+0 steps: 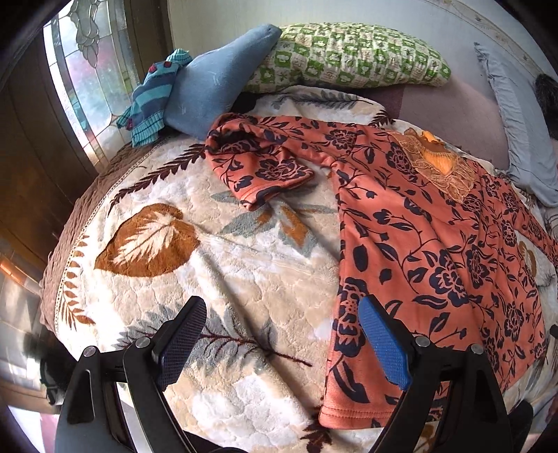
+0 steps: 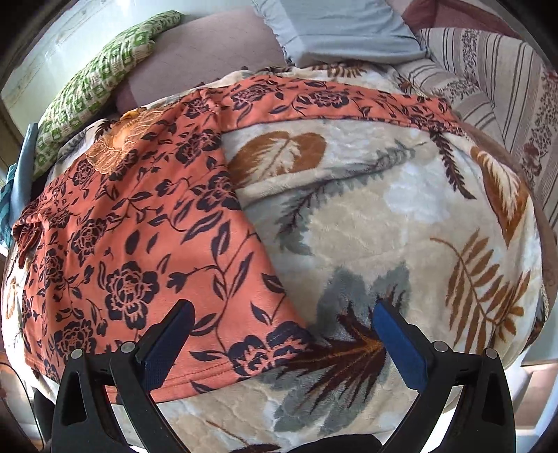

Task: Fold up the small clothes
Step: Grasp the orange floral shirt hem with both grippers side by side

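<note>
An orange top with a dark floral print lies spread flat on the leaf-patterned blanket, neckline with lace trim toward the pillows. Its left sleeve is bent back on itself; its right sleeve stretches out straight. My left gripper is open above the top's lower left hem corner, its right finger over the fabric. My right gripper is open above the lower right hem corner, which lies between its fingers. Neither gripper holds anything.
At the head of the bed lie a green checked pillow, a blue cushion, a striped blue knit garment and a grey-blue pillow. A striped cover is bunched at the right. A window stands to the left.
</note>
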